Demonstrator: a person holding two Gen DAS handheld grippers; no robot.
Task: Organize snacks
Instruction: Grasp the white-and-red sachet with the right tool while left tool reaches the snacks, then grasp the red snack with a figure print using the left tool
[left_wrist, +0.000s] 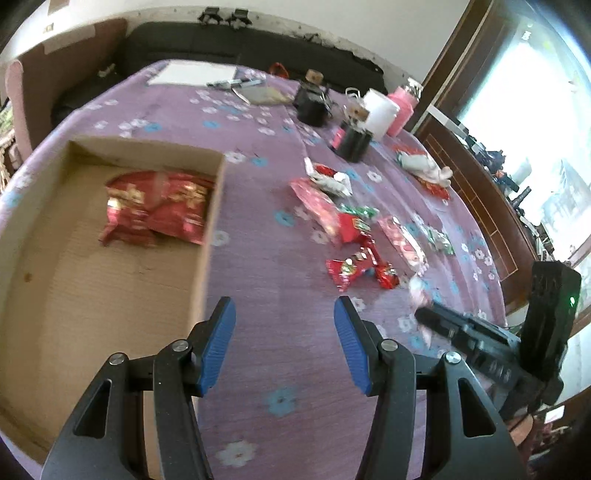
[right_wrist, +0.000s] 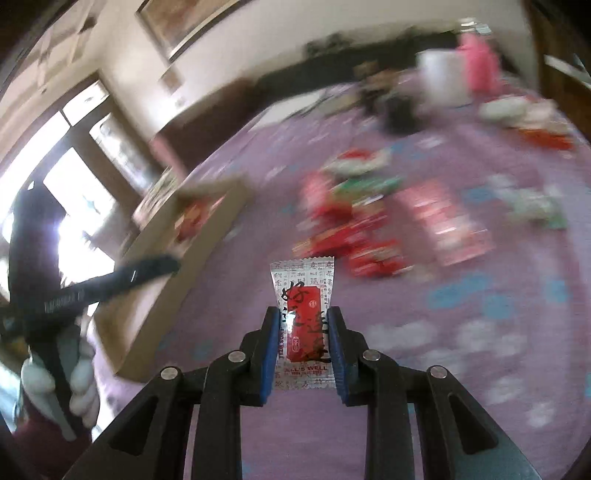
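Observation:
My left gripper (left_wrist: 284, 310) is open and empty, low over the purple flowered tablecloth (left_wrist: 258, 221), just right of an open cardboard box (left_wrist: 207, 240). Red snack packets (left_wrist: 159, 206) lie inside the box. Loose red, pink and green snack packets (left_wrist: 354, 236) are scattered on the cloth ahead and to the right. My right gripper (right_wrist: 303, 314) is shut on a silver and red snack packet (right_wrist: 304, 295), held above the cloth. The box (right_wrist: 184, 266) is to its left and the blurred snack pile (right_wrist: 354, 221) lies ahead. The right gripper also shows in the left wrist view (left_wrist: 480, 332).
At the table's far side stand black holders (left_wrist: 312, 105), a white roll (left_wrist: 380, 114) and a pink bottle (left_wrist: 402, 109). Paper and pens (left_wrist: 229, 83) lie at the back. A dark sofa (left_wrist: 221, 44) runs behind the table. The other hand-held gripper (right_wrist: 74, 295) is at left.

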